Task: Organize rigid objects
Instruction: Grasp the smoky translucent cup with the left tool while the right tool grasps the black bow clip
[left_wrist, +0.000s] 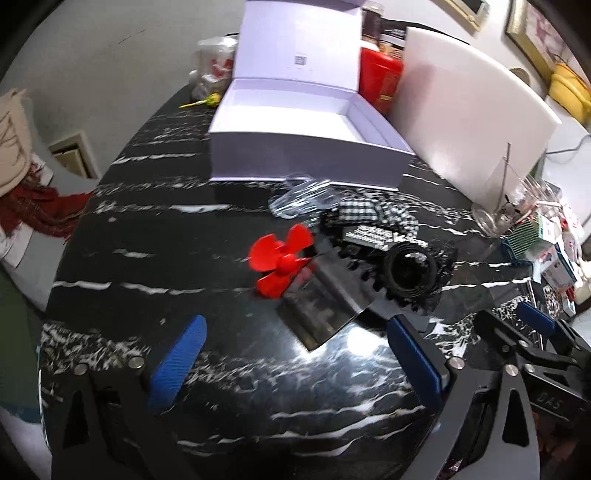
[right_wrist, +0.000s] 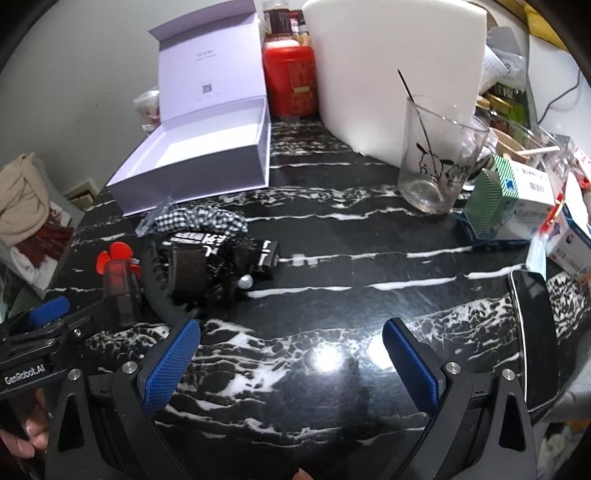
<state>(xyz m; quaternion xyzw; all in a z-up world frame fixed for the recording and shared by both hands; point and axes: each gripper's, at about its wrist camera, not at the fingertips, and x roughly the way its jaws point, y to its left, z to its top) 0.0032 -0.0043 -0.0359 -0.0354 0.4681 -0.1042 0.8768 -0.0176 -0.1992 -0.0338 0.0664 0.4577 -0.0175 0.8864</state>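
Note:
A pile of small items lies on the black marble table (left_wrist: 207, 266): a red propeller (left_wrist: 280, 258), a dark see-through flat case (left_wrist: 321, 306), a black toothed hair clip (left_wrist: 410, 273), a checked scrunchie (left_wrist: 373, 214) and a clear plastic bag (left_wrist: 303, 195). Behind them an open lavender box (left_wrist: 295, 122) stands empty. My left gripper (left_wrist: 295, 328) is open just in front of the case, whose near corner lies between the blue pads without touching them. My right gripper (right_wrist: 291, 328) is open over bare marble, to the right of the pile (right_wrist: 207, 266).
A white board (right_wrist: 399, 74) and a red canister (right_wrist: 290, 81) stand at the back. A drinking glass (right_wrist: 439, 155), medicine boxes (right_wrist: 517, 206) and a phone (right_wrist: 535, 339) occupy the right side. The table edge curves close on the left.

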